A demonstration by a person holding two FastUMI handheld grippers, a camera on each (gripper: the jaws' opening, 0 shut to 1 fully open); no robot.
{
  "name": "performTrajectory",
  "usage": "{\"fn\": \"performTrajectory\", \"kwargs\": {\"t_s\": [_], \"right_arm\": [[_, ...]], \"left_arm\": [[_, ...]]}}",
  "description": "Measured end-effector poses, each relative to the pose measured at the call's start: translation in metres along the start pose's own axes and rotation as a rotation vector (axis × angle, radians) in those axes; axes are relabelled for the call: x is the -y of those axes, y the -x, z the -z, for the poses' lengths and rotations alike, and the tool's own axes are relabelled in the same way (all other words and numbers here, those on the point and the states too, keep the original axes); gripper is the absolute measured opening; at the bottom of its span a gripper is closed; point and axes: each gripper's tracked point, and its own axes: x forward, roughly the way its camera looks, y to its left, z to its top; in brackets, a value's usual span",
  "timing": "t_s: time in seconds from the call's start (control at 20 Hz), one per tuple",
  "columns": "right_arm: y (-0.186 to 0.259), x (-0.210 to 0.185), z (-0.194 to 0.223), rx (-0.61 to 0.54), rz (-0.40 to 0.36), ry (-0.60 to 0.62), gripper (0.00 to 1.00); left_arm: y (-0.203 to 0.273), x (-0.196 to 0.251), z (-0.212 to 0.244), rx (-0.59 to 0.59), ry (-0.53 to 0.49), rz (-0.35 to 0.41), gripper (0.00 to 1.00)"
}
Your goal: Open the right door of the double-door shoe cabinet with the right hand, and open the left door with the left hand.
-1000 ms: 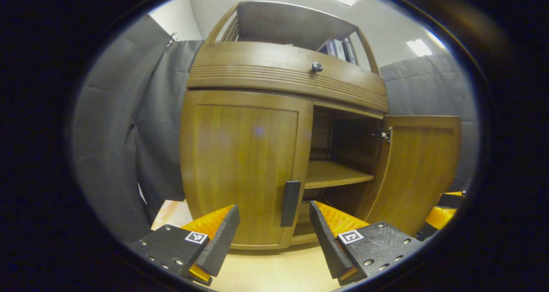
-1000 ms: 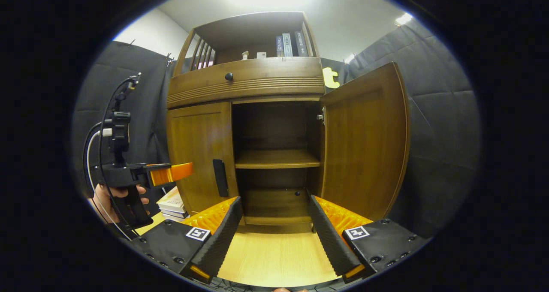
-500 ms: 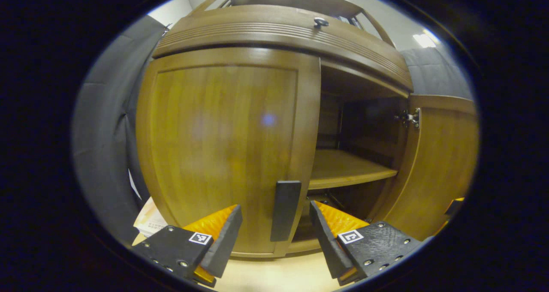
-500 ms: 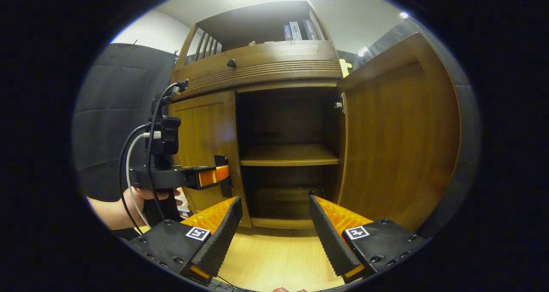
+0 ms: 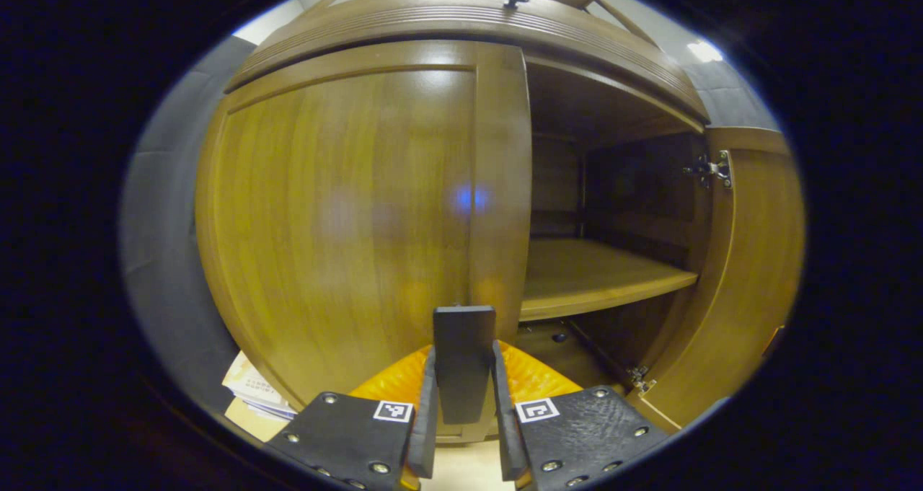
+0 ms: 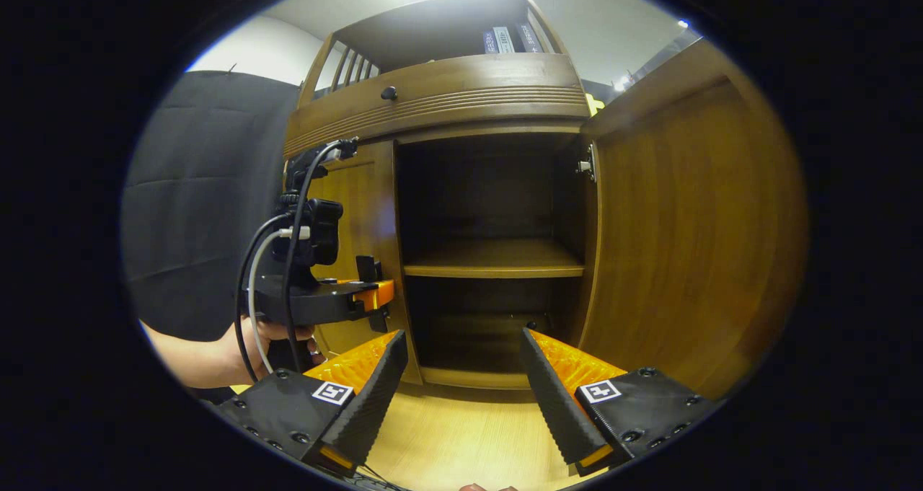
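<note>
Cabinet (image 6: pixel 440 109) comes first: a wooden double-door shoe cabinet with a drawer band and knob above the 2 doors and books on its top shelf. Its right door (image 6: pixel 685 239) stands swung wide, baring the dark interior and 1 shelf board (image 5: pixel 591 271), so that half of the task looks done. The left door (image 5: pixel 339 210) lies flush with the cabinet front, closed, so its opening is what remains. The left gripper (image 5: pixel 461 433) is at that door's black vertical handle (image 5: pixel 463 361), which sits by the door's inner edge; both fingers are pressed against the handle's sides, clenched on it, and in the right gripper view the same gripper, held in a hand (image 6: pixel 277 336), meets the handle from the front. No pull shows so far; judging from the hinge side, the move left is an outward swing toward the left. The right gripper (image 6: pixel 461 397) hangs in front of the open bay with its fingers spread apart, released and holding nothing. A stack of papers (image 5: pixel 252 394) lies low beside the cabinet's left side.
</note>
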Motion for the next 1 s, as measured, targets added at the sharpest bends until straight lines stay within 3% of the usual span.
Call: {"fn": "performTrajectory", "kwargs": {"t_s": [0.15,0.25,0.35,0.45,0.5,0.65,0.7,1.0], "right_arm": [[-0.001,0.003,0.002,-0.01,0.0,-0.005,0.93],[-0.003,0.004,0.005,-0.018,0.004,-0.014,0.98],[-0.005,0.008,0.003,-0.016,0.012,-0.015,0.93],[-0.005,0.008,0.004,-0.014,0.016,-0.014,0.98],[-0.005,0.008,0.003,-0.012,0.019,-0.012,0.93],[-0.005,0.009,0.002,-0.011,0.02,-0.015,0.93],[-0.005,0.009,0.002,-0.011,0.02,-0.015,0.98],[-0.001,0.011,0.003,0.016,0.037,0.006,0.93]], "left_arm": [[-0.002,0.001,-0.002,0.013,0.027,-0.01,0.31],[0.0,0.0,-0.001,0.008,0.019,-0.019,0.27],[-0.002,-0.002,-0.001,0.007,0.027,-0.018,0.24],[-0.001,0.002,0.002,0.002,0.045,-0.014,0.21],[-0.001,0.002,0.002,0.003,0.043,-0.014,0.22],[0.0,0.001,-0.001,0.009,0.036,-0.006,0.24],[-0.001,0.003,-0.001,0.011,0.037,0.001,0.25],[0.0,0.004,-0.003,0.026,0.03,0.036,0.25]]}}
